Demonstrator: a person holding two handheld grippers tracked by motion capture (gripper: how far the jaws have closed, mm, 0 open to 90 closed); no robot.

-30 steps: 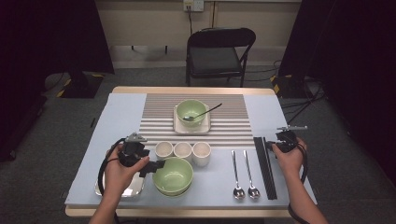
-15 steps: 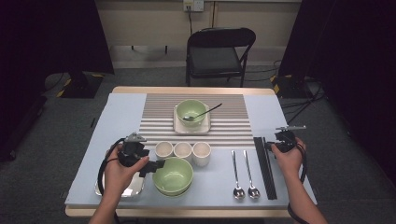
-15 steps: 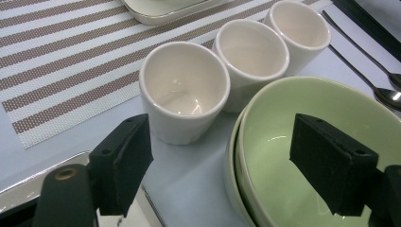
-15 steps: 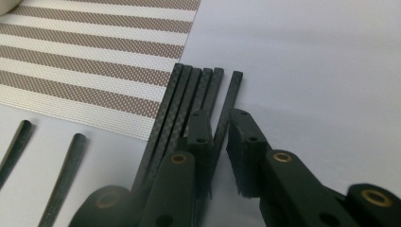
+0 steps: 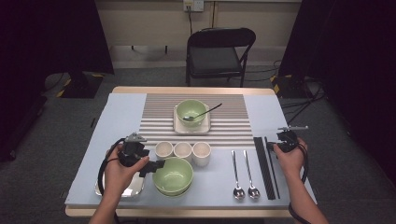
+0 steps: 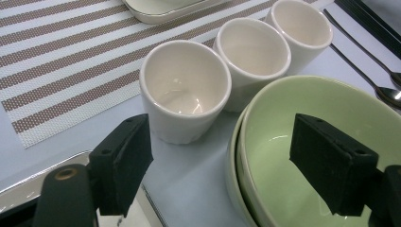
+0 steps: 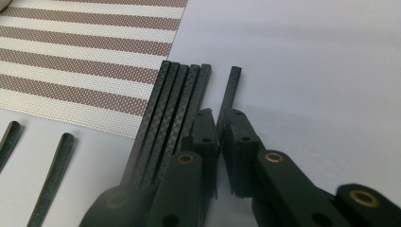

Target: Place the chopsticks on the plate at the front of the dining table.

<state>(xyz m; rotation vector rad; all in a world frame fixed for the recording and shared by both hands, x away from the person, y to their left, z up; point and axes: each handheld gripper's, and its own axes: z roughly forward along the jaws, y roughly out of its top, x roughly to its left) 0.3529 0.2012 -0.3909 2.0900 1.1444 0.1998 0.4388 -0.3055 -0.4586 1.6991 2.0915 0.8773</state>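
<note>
A table [image 5: 116,109] is laid with a striped mat [image 5: 159,116]. Ahead of the left gripper [image 6: 222,165], whose jaws stand wide and empty, the near green bowl [image 6: 307,137] sits with one jaw over its rim; three white cups [image 6: 187,85] line up just beyond. The right gripper [image 7: 219,142] has just been closing, its jaws nearly together on one black chopstick [image 7: 231,87], which lies just beside the main bundle of chopsticks [image 7: 175,99]. Judging by this, the setting looks mostly laid; the single chopstick is pinched but not lifted.
</note>
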